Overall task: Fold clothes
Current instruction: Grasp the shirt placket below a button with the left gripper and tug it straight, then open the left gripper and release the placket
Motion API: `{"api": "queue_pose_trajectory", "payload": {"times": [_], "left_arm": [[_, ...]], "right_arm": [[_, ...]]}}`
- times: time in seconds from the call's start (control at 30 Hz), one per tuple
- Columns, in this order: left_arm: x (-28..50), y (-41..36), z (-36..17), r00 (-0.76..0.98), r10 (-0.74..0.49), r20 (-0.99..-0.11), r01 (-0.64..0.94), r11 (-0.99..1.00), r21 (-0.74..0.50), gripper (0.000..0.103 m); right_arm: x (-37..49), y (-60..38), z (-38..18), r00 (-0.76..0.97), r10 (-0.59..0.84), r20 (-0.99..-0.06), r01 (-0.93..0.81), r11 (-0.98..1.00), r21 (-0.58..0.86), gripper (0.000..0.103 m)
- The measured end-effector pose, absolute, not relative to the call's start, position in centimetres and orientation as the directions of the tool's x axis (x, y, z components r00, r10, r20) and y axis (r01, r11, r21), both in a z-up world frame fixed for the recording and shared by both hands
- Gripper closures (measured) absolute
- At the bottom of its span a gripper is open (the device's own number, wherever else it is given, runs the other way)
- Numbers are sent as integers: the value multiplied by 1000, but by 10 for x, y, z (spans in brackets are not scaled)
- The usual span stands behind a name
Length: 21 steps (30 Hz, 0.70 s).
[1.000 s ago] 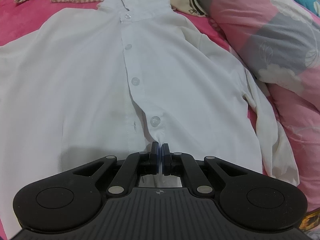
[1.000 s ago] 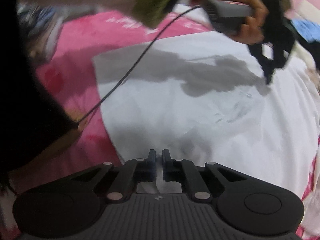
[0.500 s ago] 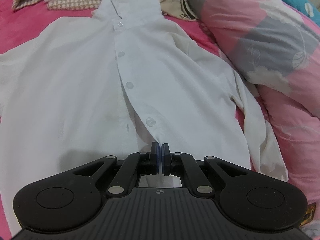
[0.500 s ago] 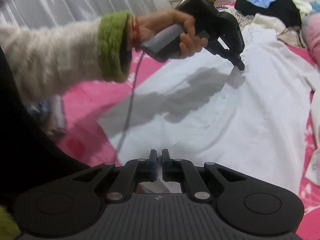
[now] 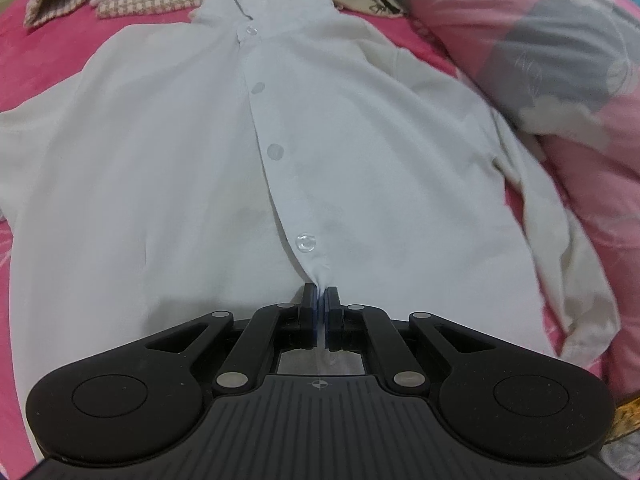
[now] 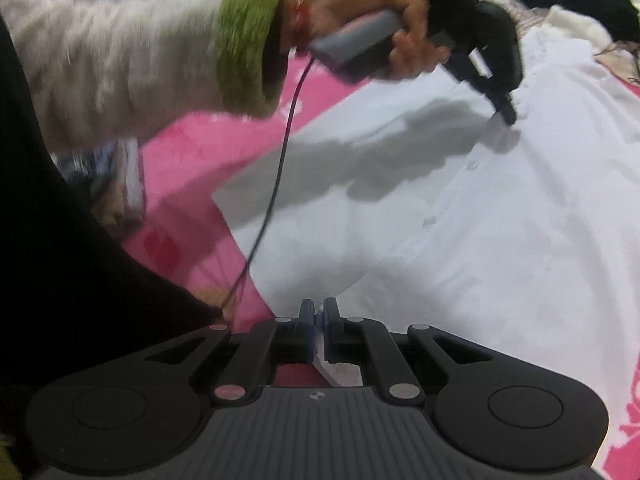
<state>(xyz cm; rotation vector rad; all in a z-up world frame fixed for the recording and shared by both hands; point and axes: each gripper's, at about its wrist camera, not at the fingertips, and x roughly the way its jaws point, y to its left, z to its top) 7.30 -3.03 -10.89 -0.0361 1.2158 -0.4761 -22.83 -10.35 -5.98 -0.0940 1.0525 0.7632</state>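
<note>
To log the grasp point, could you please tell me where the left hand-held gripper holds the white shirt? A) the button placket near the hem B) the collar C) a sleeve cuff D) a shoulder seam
A: the left hand-held gripper pinches the white shirt just below its lowest button.

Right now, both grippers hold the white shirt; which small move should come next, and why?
Probably lift both together: the left gripper pinches the white shirt at the button placket, the right gripper pinches its hem corner, and the shirt lies flat, unfolded.

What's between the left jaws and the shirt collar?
Left wrist view: only the white shirt itself, its button placket running from the left gripper, shut on the hem, up to the collar. Nothing else lies there.
</note>
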Motion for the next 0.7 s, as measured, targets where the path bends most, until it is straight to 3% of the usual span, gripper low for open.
{"api": "queue_pose_trajectory", "payload": {"times": [0.03,0.1,0.27,0.43,0.7], "left_arm": [[73,-30,-110,261,-371,-891,343,899,-273,98],[72,-27,-109,270,-372,-888,350,897,-270,81],[58,-9,-92,327,-411,-851,375,883,-283,70],[30,15,-70,371,-474,-798,434,849,-302,67],[-73,11,-76,156,-630,-761,659,640,-395,66]], "right_arm": [[-229,-99,-66,258,504,-824,-621,740,258,95],[-231,-94,-77,231,482,-845,-635,733,245,93],[-240,-104,-71,220,537,-815,-597,735,323,71],[-251,-131,-52,272,564,-780,-523,767,372,71],[-245,-191,-39,473,341,-813,-278,933,230,71]]}}
